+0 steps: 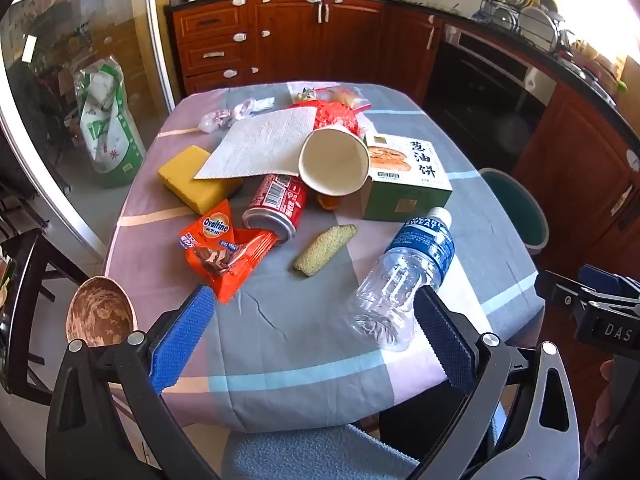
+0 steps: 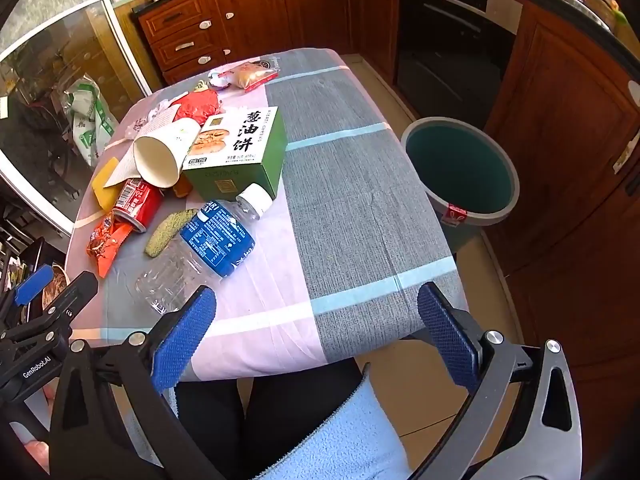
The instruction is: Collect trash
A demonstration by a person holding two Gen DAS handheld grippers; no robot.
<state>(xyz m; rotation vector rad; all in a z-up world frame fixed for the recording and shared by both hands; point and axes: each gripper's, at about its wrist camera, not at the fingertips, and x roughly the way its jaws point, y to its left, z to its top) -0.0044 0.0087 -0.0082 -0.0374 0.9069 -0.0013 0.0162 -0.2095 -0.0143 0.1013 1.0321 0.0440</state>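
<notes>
Trash lies on the cloth-covered table (image 1: 304, 344): an empty plastic bottle (image 1: 404, 276) (image 2: 200, 252), a red can (image 1: 278, 206) (image 2: 134, 202), an orange Ovaltine wrapper (image 1: 222, 248) (image 2: 106, 242), a paper cup (image 1: 334, 160) (image 2: 162, 152), a green food box (image 1: 406, 178) (image 2: 236, 152), a paper towel (image 1: 260, 142), a green snack piece (image 1: 326, 250) (image 2: 168, 230). My left gripper (image 1: 316, 312) is open and empty above the near table edge, its right finger beside the bottle's base. My right gripper (image 2: 318, 312) is open and empty over the near edge. A teal bin (image 2: 460, 168) (image 1: 516, 208) stands right of the table.
A yellow sponge (image 1: 196, 180), red bags (image 1: 336, 114) and wrappers (image 2: 248, 74) lie at the table's far part. A wooden bowl (image 1: 100, 312) sits at the left. Wooden cabinets (image 1: 280, 36) and an oven (image 2: 452, 40) stand behind. A glass door (image 1: 80, 80) is left.
</notes>
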